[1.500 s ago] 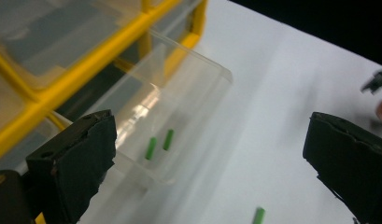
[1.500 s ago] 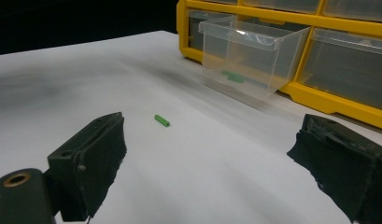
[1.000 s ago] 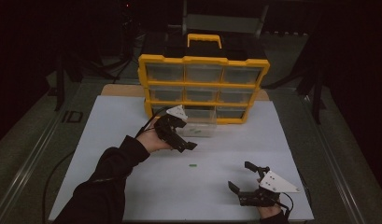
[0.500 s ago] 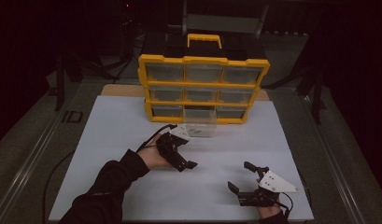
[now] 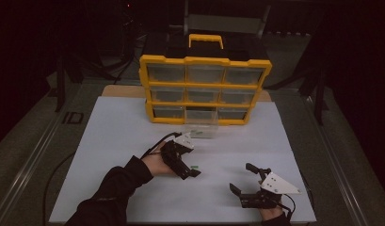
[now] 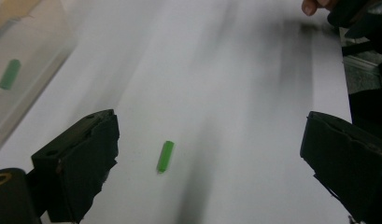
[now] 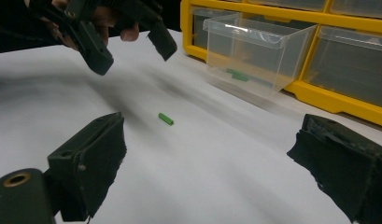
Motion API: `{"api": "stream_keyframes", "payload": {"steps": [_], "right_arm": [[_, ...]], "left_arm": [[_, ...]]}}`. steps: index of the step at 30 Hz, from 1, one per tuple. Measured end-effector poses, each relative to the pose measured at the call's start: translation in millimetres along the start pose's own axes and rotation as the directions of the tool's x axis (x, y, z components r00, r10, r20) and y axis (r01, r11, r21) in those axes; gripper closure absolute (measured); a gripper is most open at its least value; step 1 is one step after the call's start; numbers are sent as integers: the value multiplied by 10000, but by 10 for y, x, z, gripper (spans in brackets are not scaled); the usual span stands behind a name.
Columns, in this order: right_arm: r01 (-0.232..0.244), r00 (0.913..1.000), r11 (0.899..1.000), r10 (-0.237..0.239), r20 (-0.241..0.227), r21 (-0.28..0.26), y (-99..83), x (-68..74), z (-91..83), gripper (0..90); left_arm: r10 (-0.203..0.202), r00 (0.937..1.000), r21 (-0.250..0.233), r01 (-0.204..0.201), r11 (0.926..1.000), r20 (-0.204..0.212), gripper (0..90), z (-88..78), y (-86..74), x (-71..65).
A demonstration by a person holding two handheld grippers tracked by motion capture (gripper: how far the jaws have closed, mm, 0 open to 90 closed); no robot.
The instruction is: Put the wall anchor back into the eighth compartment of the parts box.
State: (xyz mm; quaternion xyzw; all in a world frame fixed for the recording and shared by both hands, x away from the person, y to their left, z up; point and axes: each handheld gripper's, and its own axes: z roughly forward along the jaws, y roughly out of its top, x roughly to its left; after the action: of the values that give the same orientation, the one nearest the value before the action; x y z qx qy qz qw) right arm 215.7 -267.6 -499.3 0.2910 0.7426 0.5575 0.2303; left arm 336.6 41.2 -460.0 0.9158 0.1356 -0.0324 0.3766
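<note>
- Step in hand, as I judge it: the approach for a pick – left gripper hovers just above a small green peg lying loose on the white table sheet; not gripped yet
- Left gripper jaws wide apart and empty; in the left gripper view the peg sits between them, nearer the left jaw, touching neither
- Right gripper rests low at the near right of the sheet, well apart from the peg, jaws spread wide, nothing in them
- Peg location: on the bare sheet in front of the yellow drawer organiser, near the clear drawer pulled out of the bottom row; a second green peg already lies inside that drawer
- Peg orientation: flat on its side, long axis along the sheet; in the left gripper view it runs near-vertical in frame with a slight lean to the right, so roughly crosswise to the jaw gap
- Next move likely calls for: centre the jaws over the peg, drop to the sheet, close across its short width; small and round, could roll or slip if caught off-centre
</note>
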Motion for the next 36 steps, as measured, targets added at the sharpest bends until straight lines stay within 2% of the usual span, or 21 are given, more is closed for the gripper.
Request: {"api": "stream_keyframes", "payload": {"steps": [5,7,12,16,22,23,26,32,36], "right_arm": [[29,10000,10000,-28,-18,27,1,2,1,82],[22,10000,10000,-22,-30,55,0,2,3,82],[25,10000,10000,-25,-34,54,1,4,2,82],[38,10000,10000,-38,-59,79,-1,2,7,82],[23,10000,10000,-23,-61,78,-1,-1,6,82],[21,10000,10000,-21,-59,84,-2,-1,6,82],[23,10000,10000,-22,-76,92,-1,0,7,82],[31,10000,10000,-31,-53,86,-1,-1,5,82],[28,10000,10000,-28,-48,78,-1,-1,3,82]], "left_arm": [[-43,10000,163,41,9999,87,66,79,-45,15],[-31,9999,216,29,9998,122,109,112,-67,24],[33,9998,338,-26,9994,-220,155,187,-128,79],[172,9983,647,-136,9978,-552,266,252,-180,142],[233,9983,672,-197,9975,-527,463,300,-228,199],[197,9987,607,-168,9980,-468,463,323,-242,204],[275,9982,693,-238,9973,-538,562,355,-255,216],[245,9976,744,-197,9970,-643,629,424,-262,228],[405,9964,879,-340,9956,-739,655,446,-250,217]]}}
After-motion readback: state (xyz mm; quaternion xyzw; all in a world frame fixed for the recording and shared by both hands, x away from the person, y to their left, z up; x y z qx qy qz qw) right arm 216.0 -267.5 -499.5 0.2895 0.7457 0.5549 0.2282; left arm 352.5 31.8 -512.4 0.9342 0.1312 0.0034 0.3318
